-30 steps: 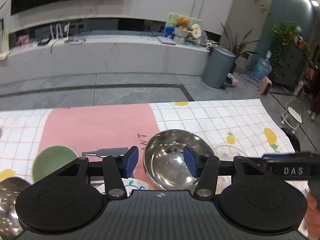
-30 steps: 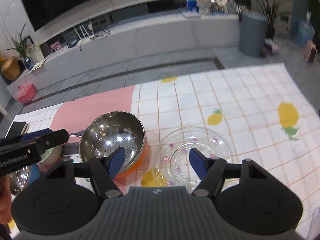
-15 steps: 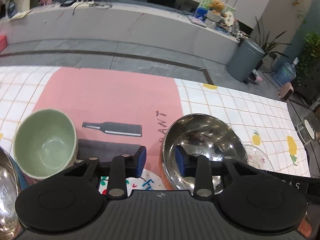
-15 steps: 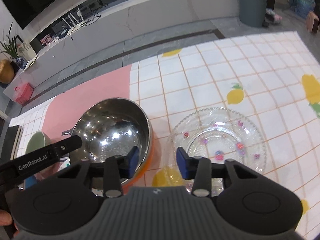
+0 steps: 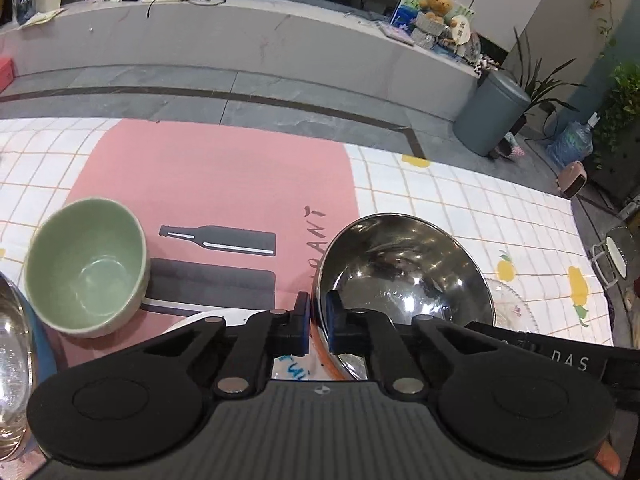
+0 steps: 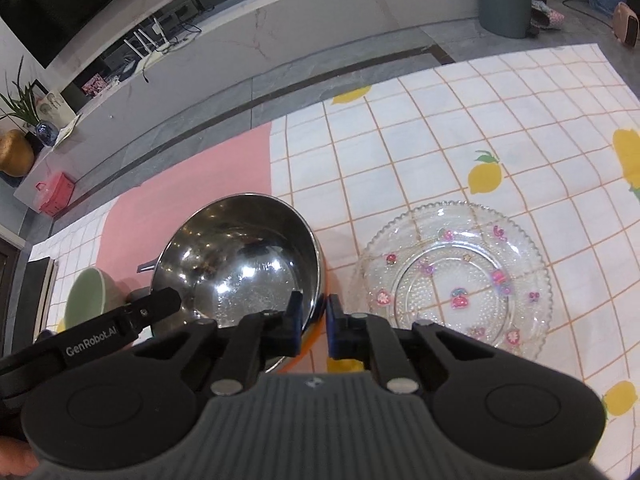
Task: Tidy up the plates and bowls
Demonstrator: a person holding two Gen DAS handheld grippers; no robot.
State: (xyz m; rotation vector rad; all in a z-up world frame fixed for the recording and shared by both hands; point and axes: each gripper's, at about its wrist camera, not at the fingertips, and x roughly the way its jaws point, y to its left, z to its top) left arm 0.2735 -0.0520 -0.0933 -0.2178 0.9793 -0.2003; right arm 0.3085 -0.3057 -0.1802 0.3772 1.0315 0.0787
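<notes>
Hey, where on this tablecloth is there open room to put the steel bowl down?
Open cloth lies beyond the glass plate, across the lemon-print checks toward the far edge. The pink panel beyond the green bowl and steel bowl is also bare. The near edge is crowded: bowls and plate sit close together around the left gripper and right gripper.
</notes>
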